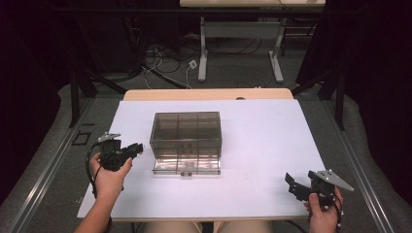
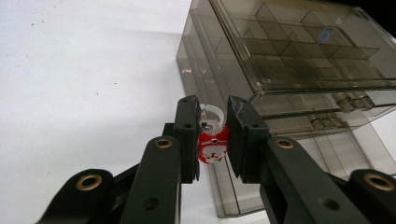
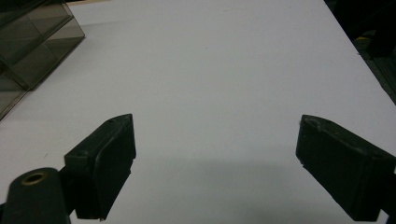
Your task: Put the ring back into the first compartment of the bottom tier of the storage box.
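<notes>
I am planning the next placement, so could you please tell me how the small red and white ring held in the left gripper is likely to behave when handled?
The small red and white ring with a clear plastic band looks tiny and probably very light. Held by the left gripper across its narrow figure, it could twist or slip. If it drops on the white table, the round band may roll.

The flat white worktop (image 1: 262,145) has a pale wooden far edge. The smoky grey see-through plastic compartment box (image 1: 186,141) stands on it. The left black claw (image 2: 214,135) pinches a small red-and-white figure charm (image 2: 213,145). The right black claw (image 3: 215,163) has brass-coloured rivets.
</notes>
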Tool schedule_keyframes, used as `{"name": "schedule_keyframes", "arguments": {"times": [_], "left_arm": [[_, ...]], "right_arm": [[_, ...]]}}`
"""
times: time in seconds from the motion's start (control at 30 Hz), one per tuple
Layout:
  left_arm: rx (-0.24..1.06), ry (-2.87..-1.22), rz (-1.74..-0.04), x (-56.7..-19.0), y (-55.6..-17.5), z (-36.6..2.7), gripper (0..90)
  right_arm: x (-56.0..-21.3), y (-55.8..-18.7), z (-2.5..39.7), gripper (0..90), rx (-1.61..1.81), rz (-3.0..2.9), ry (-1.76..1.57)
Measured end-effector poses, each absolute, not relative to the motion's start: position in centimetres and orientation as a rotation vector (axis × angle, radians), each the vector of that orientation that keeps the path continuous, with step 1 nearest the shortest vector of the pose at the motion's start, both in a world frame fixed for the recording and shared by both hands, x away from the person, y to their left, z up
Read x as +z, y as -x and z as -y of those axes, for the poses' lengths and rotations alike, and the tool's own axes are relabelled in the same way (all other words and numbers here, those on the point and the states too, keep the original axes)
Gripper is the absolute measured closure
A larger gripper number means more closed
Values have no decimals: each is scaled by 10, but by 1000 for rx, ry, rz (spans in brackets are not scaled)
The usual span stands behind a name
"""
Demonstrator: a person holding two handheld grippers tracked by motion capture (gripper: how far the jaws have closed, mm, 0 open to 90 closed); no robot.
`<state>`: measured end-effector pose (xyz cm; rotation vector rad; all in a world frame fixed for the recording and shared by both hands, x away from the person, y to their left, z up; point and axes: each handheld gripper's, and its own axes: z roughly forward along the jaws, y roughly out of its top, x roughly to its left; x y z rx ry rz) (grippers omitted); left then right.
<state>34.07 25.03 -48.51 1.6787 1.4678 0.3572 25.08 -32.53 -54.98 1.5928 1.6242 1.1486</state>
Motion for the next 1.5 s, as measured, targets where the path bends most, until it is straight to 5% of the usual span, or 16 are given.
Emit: {"name": "schedule_keyframes", "arguments": {"times": [1.5], "left_arm": [[359,-1698,-1371,-493,-316,-226,747]], "right_arm": [[-548,-250,326,119,1146,-1641,-1595]]}}
